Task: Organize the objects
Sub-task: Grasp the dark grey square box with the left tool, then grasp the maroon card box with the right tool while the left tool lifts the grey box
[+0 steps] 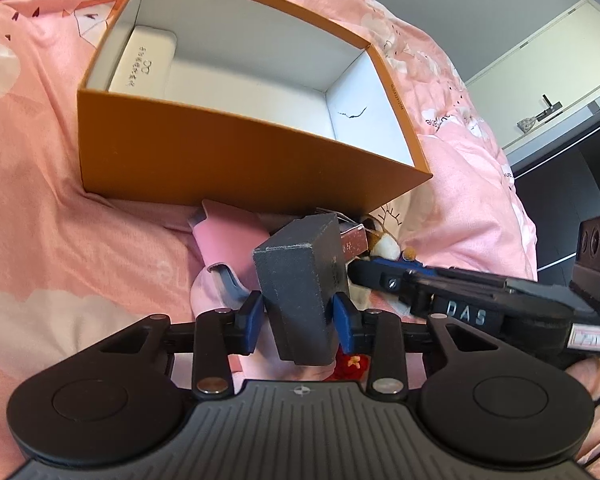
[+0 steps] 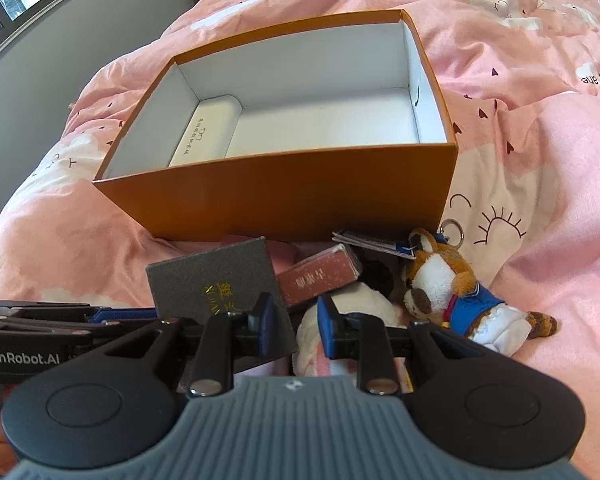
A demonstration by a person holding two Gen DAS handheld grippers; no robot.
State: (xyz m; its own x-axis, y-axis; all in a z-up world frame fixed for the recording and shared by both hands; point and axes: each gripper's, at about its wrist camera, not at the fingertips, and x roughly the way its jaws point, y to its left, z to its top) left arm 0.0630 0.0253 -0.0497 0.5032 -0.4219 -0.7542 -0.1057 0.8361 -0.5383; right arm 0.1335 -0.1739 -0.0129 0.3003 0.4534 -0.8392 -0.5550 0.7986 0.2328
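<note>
Left gripper (image 1: 299, 316) pinched the grey box (image 1: 300, 292), lying just before the orange box (image 1: 236, 156). Right gripper (image 2: 293, 330) stood slightly apart, empty. Only the white case (image 1: 144, 60) was inside; red box (image 2: 320, 278) and plush fox (image 2: 452, 284) were left.

Both fisheye cameras sit just behind their own gripper's blue-padded fingers, looking forward and steeply down at close range onto a pink printed quilt (image 1: 60, 208). Each faces the open orange cardboard box with white lining (image 1: 236, 160) (image 2: 284, 204). Both views share that box and the dark grey textured case (image 1: 300, 280) (image 2: 216, 280) before it.
</note>
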